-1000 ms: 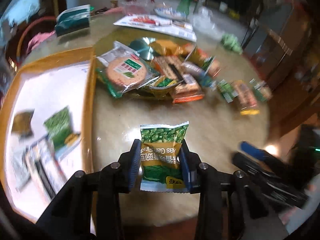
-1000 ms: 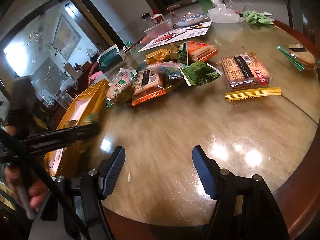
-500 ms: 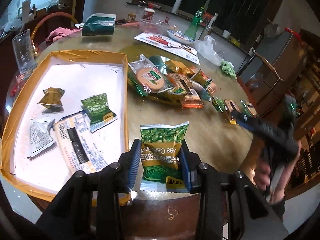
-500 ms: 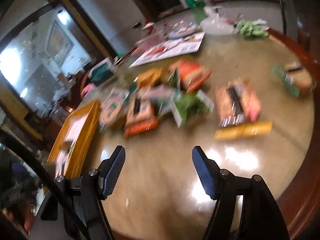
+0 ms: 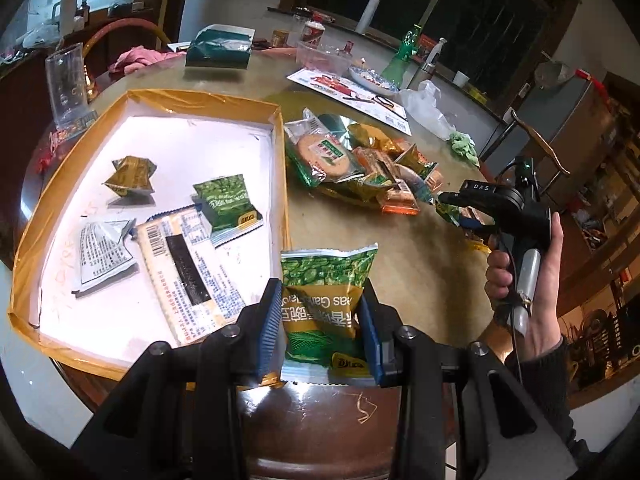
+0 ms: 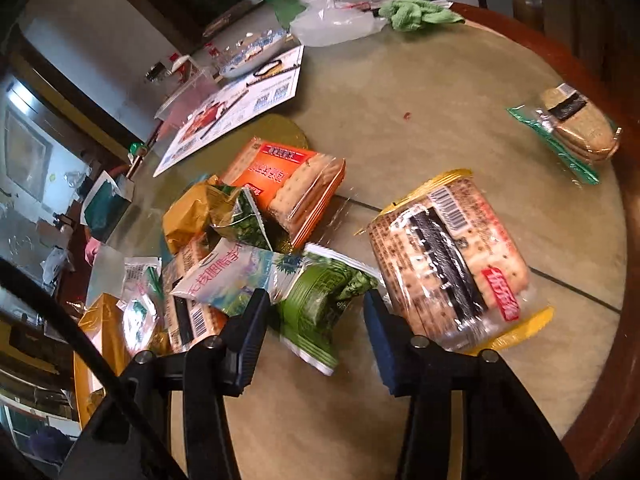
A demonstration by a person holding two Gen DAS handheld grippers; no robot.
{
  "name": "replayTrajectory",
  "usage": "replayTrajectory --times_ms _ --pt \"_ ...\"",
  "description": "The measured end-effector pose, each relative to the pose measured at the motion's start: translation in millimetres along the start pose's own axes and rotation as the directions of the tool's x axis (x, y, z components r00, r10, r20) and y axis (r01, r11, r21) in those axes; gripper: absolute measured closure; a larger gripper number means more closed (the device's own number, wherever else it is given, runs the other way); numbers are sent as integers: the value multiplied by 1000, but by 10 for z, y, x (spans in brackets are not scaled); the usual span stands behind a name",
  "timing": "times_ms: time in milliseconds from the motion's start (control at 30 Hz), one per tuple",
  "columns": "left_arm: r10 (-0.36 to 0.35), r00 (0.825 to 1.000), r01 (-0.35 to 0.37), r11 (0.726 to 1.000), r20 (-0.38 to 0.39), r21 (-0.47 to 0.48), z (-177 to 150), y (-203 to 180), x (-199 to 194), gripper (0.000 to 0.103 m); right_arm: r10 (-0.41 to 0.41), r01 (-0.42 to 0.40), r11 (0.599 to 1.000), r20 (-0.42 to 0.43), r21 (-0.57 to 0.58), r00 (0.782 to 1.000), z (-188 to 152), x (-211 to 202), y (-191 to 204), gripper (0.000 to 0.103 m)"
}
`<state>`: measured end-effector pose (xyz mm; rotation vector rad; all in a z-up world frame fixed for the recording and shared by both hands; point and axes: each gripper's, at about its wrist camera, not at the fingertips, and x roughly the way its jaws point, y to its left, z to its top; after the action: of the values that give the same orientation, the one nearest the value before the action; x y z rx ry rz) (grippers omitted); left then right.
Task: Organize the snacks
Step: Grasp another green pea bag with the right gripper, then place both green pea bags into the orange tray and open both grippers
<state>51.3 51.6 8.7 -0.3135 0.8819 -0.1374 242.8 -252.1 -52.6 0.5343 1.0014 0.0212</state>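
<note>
A green pea snack packet (image 5: 324,304) is clamped upright between the blue pads of the left tool (image 5: 323,326), held just beside the near corner of the yellow-rimmed tray (image 5: 282,168). Inside the tray, another green packet (image 5: 226,204), a gold packet (image 5: 130,174) and a flat cracker pack (image 5: 188,268) are laid. The right tool (image 6: 316,332) is seen closing over a green packet (image 6: 320,312) on the tabletop (image 6: 420,120); its pads are not yet pressed against it. A wrapped cracker pack (image 6: 452,264) lies just beside the right pad.
</note>
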Motion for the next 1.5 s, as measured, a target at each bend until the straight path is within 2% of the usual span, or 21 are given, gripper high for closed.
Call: replayTrajectory --times_ms 67,100,267,467,667,800,967,1200,1300,1367,1433,1500 --pt "1 1000 -1 1000 5 -8 -6 31 -26 64 -36 36 999 4 -12 999 5 27 24 72" --pt "-4 1000 4 1000 13 -13 -12 52 -52 64 -58 58 998 6 -31 998 -19 10 38 72" --pt "3 1000 -2 999 25 -39 -49 168 -87 64 -35 37 995 14 -97 999 -278 -123 35 73" --pt "28 999 -26 997 30 -71 -63 360 -109 64 41 -36 977 16 -209 999 -777 -355 51 73" --pt "53 998 -50 994 25 -98 -119 516 -150 64 115 -122 934 -42 -335 992 -1157 -409 302 73" --pt "76 996 -70 991 48 -110 -125 620 -243 64 151 -175 890 -90 -422 984 -1440 -433 529 73" --pt "103 993 -93 983 58 -157 -91 834 -318 64 162 -194 850 -108 -489 981 -1657 -422 756 73" --pt "144 988 -130 974 62 -184 -90 1029 -359 64 139 -163 814 -85 -558 987 -1773 -401 917 73" --pt "168 985 -159 972 38 -175 -84 1060 -294 64 163 -201 791 -118 -578 980 -1845 -402 969 73" --pt "196 981 -192 968 9 -161 -81 1067 -214 64 164 -198 791 -111 -579 980 -1856 -416 1002 74" --pt "206 979 -205 968 -6 -148 -85 1084 -167 64 204 -228 778 -108 -585 973 -1857 -493 1073 75" --pt "234 972 -235 964 -24 -128 -81 1099 -113 64 273 -287 744 -117 -604 955 -1860 -611 1195 75"
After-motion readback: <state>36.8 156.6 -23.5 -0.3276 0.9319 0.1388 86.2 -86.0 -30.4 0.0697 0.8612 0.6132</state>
